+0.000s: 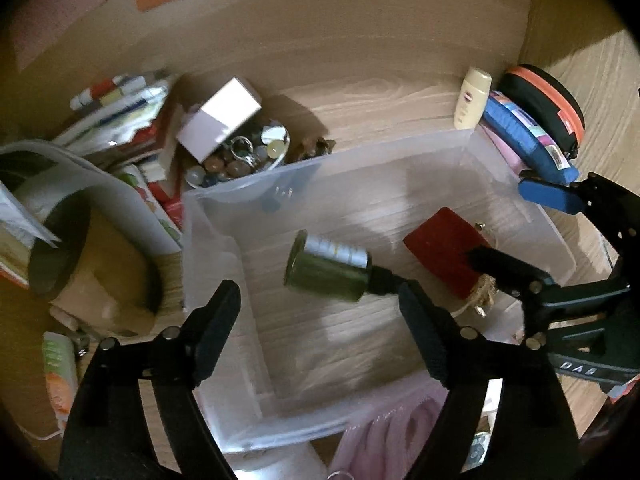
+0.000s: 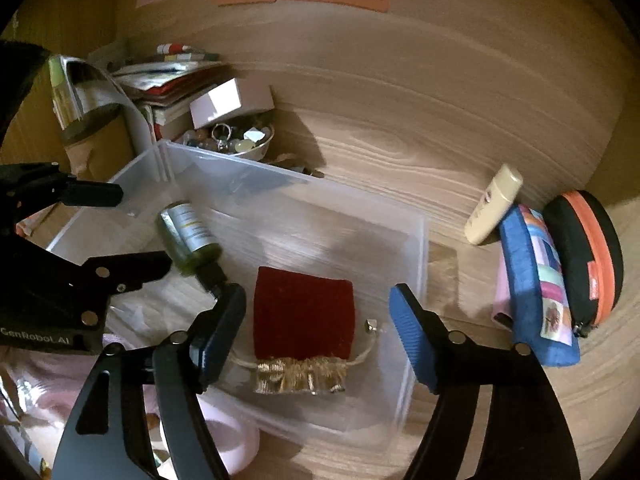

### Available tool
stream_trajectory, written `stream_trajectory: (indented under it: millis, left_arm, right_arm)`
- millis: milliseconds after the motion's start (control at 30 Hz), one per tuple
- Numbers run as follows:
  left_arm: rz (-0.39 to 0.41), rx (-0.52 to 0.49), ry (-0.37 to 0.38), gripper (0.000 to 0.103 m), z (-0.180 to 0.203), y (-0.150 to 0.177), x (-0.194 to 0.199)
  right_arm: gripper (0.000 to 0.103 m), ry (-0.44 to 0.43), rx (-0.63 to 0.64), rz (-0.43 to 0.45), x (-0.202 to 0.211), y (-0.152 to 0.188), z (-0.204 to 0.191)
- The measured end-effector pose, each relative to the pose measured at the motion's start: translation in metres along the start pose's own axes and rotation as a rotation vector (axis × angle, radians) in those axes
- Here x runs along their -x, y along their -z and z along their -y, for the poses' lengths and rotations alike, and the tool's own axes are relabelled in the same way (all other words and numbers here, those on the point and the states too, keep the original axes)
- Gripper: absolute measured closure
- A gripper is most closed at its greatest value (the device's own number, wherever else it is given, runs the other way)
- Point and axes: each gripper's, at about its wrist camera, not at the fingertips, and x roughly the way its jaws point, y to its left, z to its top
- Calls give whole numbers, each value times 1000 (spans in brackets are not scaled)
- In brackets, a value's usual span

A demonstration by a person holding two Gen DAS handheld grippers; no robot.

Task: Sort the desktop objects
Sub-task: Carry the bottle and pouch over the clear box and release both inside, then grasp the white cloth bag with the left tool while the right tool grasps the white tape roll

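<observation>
On the bench [image 2: 400,152] we see the clear bin [image 2: 420,264], holding a red pouch [image 2: 304,316] at centre and a green bottle [image 2: 190,236] at ten o'clock. Our left claw [image 1: 320,328] and right claw [image 2: 316,324] gape wide, gripping nothing.

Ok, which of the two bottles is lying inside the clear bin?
The green bottle with the black cap, lying on its side in the clear bin. The cream bottle leans outside, against the blue pouch.
</observation>
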Motion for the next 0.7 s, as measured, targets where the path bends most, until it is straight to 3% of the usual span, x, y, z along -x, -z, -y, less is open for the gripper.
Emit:
stream_trajectory:
  millis: [67,200,700]
  left_arm:
    - [26,11,-31,20,-3,1,9]
    - [67,45,-17,14,-10,3,29]
    - [149,105,-42,11,-23,44,87]
  right_arm:
    - [28,4,-9,7,6,0,2]
    - [25,25,-15,38,25,2,6]
    - [17,15,-32,112,88,28,0]
